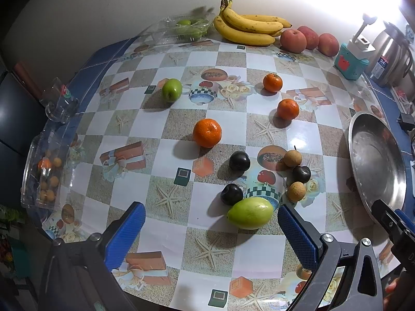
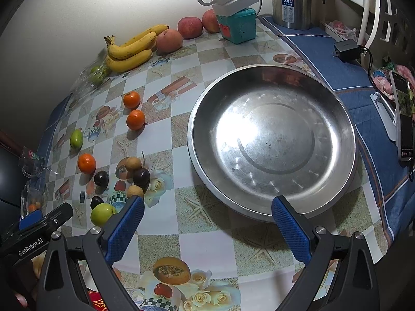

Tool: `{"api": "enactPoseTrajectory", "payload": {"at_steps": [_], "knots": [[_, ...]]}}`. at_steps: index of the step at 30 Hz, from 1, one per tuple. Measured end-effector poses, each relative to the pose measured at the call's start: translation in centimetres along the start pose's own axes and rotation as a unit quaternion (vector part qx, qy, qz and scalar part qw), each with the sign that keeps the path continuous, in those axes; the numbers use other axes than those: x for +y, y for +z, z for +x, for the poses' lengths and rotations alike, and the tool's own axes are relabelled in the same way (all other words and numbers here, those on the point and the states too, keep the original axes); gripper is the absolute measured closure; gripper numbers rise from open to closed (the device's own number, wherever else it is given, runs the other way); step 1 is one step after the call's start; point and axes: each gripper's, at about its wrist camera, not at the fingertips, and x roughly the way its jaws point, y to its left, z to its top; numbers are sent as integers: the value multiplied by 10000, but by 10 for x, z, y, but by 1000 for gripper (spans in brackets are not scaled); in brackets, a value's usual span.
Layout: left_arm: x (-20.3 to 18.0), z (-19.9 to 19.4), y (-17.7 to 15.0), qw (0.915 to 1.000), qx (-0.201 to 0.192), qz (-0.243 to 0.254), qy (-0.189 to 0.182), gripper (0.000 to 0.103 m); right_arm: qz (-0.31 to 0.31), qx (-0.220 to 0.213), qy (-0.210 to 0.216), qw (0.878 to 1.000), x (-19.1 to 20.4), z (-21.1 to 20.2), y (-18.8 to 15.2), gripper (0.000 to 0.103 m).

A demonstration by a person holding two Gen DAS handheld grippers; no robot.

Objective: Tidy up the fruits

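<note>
In the left wrist view the left gripper [image 1: 211,224] fills the lower edge, its blue-padded fingers spread wide and grasping nothing above the checked worktop [image 1: 166,235]. Just past its right-hand finger, at lower centre, lies a large green fruit [image 1: 250,213], touching neither pad.

Far left at the worktop's edge sits a clear plastic box [image 1: 41,173] with small brown and orange fruits inside, and above it a glass mug [image 1: 60,101]. A green apple [image 1: 172,89] stands at upper left centre. At centre is a big orange [image 1: 207,132]; right of it two smaller oranges [image 1: 288,108] lie one beyond the other. Below them cluster three dark plums [image 1: 239,160] and two brown longans [image 1: 292,158]. Along the top edge run a clear tray of green fruit [image 1: 186,28], a banana bunch [image 1: 249,27] and three red apples [image 1: 293,41]. The steel basin [image 1: 376,160] stands at the right edge.

In the right wrist view the right gripper [image 2: 207,230] is likewise spread open and empty at the bottom, its right-hand finger in front of the basin's near rim. The basin holds no fruit; all the loose fruit lies to its left. A teal box [image 2: 240,26] and a steel kettle [image 2: 291,0] stand along the top.
</note>
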Motion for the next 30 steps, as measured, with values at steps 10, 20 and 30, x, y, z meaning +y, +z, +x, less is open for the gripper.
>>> {"api": "enactPoseTrajectory", "payload": {"at_steps": [10,20,30], "knots": [[2,1,0,10000,17,-44,-23,0,34,33,12,10000,-1,1,0,4],[4,3,0,9999,44,-101,-38,0,71,66,27,9999,-2,2,0,4],[4,3,0,9999,42,-98,-41,0,114,96,52,9999,-3,3,0,4]]}}
